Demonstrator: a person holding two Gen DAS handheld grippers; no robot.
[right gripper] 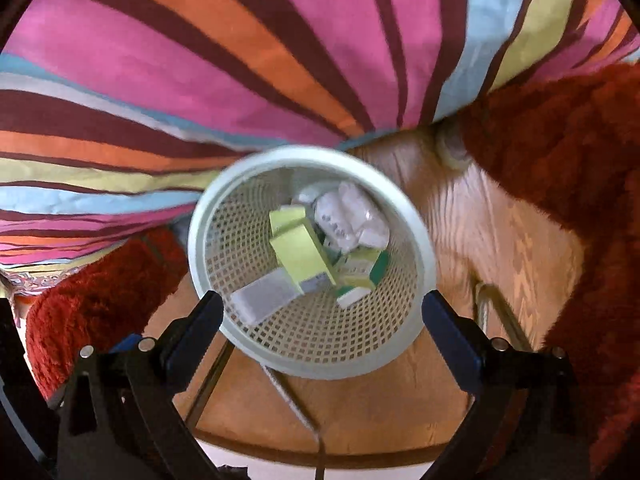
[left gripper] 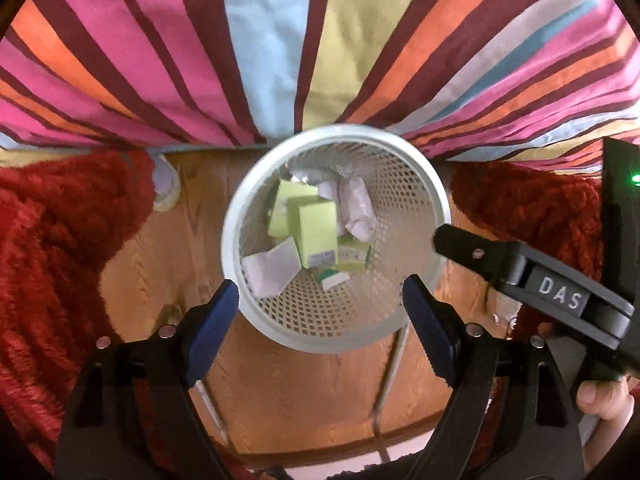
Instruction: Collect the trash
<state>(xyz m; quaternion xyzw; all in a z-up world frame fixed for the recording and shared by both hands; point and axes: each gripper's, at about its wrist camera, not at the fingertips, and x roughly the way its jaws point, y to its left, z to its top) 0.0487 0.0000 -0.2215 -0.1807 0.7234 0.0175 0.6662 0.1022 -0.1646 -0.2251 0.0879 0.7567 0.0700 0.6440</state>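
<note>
The trash lay in the bottom of the white mesh bin, which stood on the wooden floor against the hanging striped cover: green cartons, a few crumpled white papers and a flat white slip, all inside the rim. The left gripper hung over the bin's near edge with its jaws spread wide and nothing between them. The right gripper was likewise released and empty, poised above the same rim; in the left view one of its black fingers crossed the rim's right side, though whether it touched could not be told. A red shaggy rug flanked the bin on both sides, and a pale round object sat by the cover's hem, too blurred to identify. With both tools empty over the bin, a drop looked just finished. If that pale object was litter, it could be missed half-hidden under the cover. Withdrawing carelessly, a finger could catch the light bin's rim and tip it, spilling the cartons onto the rug.
</note>
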